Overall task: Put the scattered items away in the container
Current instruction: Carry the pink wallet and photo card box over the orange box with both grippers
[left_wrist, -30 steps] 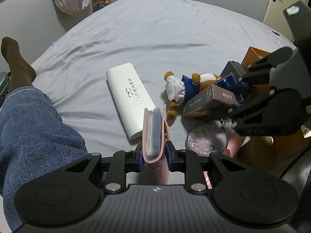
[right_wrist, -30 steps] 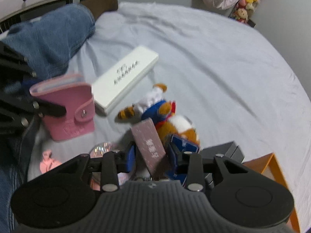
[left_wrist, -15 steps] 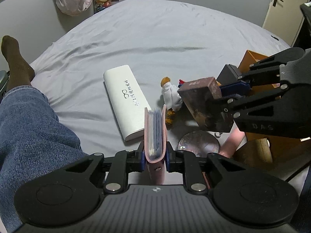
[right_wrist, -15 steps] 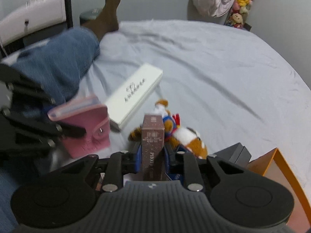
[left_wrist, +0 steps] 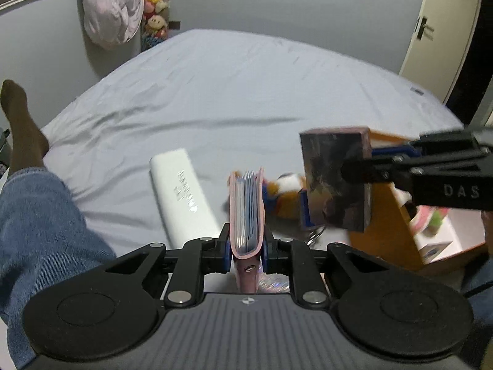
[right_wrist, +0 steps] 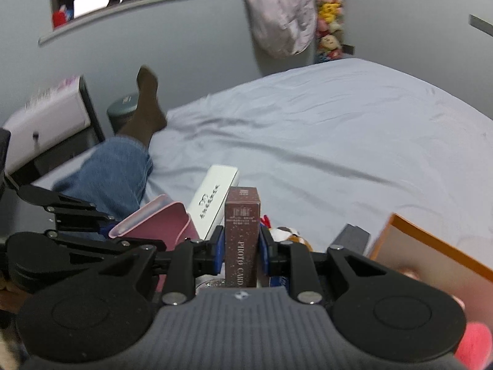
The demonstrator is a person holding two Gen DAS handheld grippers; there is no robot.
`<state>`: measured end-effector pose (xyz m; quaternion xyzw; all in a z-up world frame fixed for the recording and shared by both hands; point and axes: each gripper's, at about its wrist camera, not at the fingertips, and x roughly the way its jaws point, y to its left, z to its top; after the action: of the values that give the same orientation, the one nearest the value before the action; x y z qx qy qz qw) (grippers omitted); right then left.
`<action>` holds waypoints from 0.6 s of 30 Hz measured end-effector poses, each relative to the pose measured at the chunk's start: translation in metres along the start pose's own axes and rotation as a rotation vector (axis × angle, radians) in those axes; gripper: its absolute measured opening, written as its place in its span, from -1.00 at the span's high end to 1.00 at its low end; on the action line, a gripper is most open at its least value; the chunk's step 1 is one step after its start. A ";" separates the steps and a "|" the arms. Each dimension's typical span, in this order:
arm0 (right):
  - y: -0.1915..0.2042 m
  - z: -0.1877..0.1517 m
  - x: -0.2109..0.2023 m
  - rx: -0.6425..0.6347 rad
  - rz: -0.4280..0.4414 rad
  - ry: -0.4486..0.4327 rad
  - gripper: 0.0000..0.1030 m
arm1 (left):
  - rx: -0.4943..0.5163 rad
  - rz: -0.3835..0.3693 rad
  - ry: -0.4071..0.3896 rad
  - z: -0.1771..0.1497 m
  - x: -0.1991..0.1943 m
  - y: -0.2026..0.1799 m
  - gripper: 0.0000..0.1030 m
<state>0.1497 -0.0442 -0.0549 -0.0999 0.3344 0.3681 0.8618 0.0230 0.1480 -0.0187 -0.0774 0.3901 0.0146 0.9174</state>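
My left gripper [left_wrist: 246, 246] is shut on a pink card wallet [left_wrist: 247, 212], held upright above the bed; the wallet also shows in the right wrist view [right_wrist: 160, 225]. My right gripper [right_wrist: 239, 246] is shut on a brown glittery photo card box [right_wrist: 241, 234], held upright; in the left wrist view the box [left_wrist: 336, 178] hangs in front of the orange container [left_wrist: 388, 215] at the right. A white glasses case [left_wrist: 181, 197] lies on the sheet. A plush toy [left_wrist: 283, 194] lies behind the wallet.
The person's jeans leg [left_wrist: 40, 231] and socked foot [left_wrist: 21, 123] rest on the bed at the left. A dark grey box [right_wrist: 351, 237] sits by the orange container's rim [right_wrist: 431, 243]. A glittery round item [left_wrist: 274, 280] lies under the left gripper.
Both grippers have lifted their items higher. The right gripper has turned the photo card box upright and carried it toward the orange container.
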 end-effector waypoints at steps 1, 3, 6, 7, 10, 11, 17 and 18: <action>-0.003 -0.001 -0.008 0.017 -0.003 -0.009 0.52 | -0.003 -0.012 -0.011 0.003 -0.003 -0.002 0.61; -0.012 -0.002 -0.025 0.058 -0.015 -0.030 0.52 | -0.007 -0.041 -0.039 0.011 -0.011 -0.008 0.61; -0.031 -0.004 -0.050 0.137 -0.039 -0.062 0.52 | -0.006 -0.084 -0.078 0.023 -0.020 -0.019 0.61; -0.037 -0.005 -0.057 0.160 -0.049 -0.071 0.52 | -0.005 -0.097 -0.088 0.028 -0.022 -0.023 0.61; -0.058 -0.010 -0.082 0.228 -0.095 -0.097 0.52 | 0.013 -0.154 -0.114 0.041 -0.026 -0.040 0.61; -0.064 -0.013 -0.089 0.246 -0.116 -0.103 0.52 | 0.019 -0.171 -0.116 0.044 -0.026 -0.044 0.61; -0.094 -0.036 -0.119 0.329 -0.212 -0.116 0.52 | 0.064 -0.286 -0.107 0.063 -0.016 -0.082 0.61; -0.096 -0.041 -0.121 0.342 -0.222 -0.112 0.52 | 0.071 -0.301 -0.100 0.066 -0.013 -0.088 0.61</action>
<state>0.1354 -0.1981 -0.0149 0.0321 0.3307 0.2138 0.9187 0.0687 0.0714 0.0467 -0.1018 0.3280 -0.1331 0.9297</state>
